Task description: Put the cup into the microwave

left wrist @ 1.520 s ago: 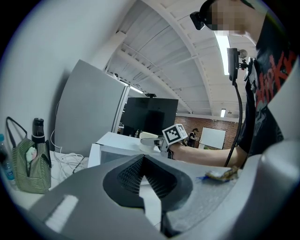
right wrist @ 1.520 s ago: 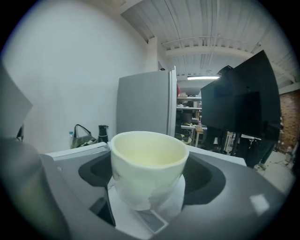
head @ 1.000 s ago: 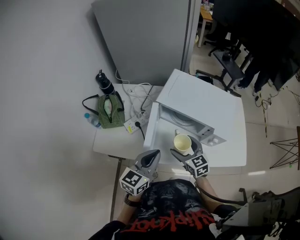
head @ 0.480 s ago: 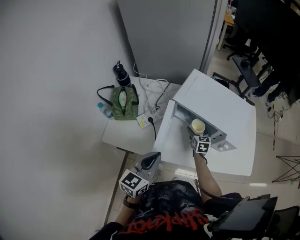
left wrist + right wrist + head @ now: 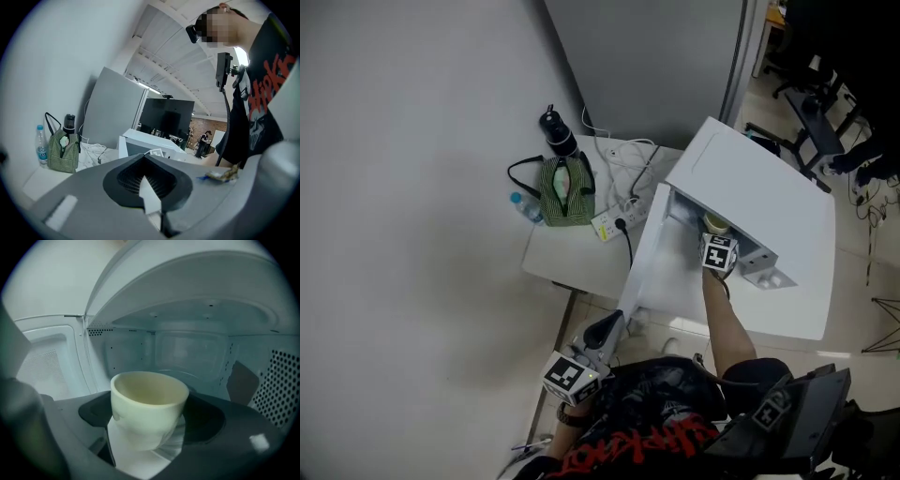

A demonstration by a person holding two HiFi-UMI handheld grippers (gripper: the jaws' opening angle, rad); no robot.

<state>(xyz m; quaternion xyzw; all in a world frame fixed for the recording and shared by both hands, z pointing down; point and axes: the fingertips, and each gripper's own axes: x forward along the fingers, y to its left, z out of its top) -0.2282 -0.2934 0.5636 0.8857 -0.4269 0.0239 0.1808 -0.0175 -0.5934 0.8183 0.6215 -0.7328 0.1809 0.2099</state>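
A cream cup is held upright between the jaws of my right gripper, which is shut on it. The cup sits just inside the open mouth of the white microwave, above the cavity floor, with the glass turntable behind it. In the head view the cup peeks out under the microwave's front edge, my right gripper reaches in, and the door hangs open to the left. My left gripper stays low near the body, shut and empty; the left gripper view shows its jaws meeting.
The microwave stands beside a white table holding a green striped bag, a black bottle, a small water bottle and a power strip with cables. A grey partition stands behind; office chairs stand far right.
My right gripper carried the cup forward and down, from in front of the open door into the microwave's opening. The left gripper drifted back toward the body, still shut.
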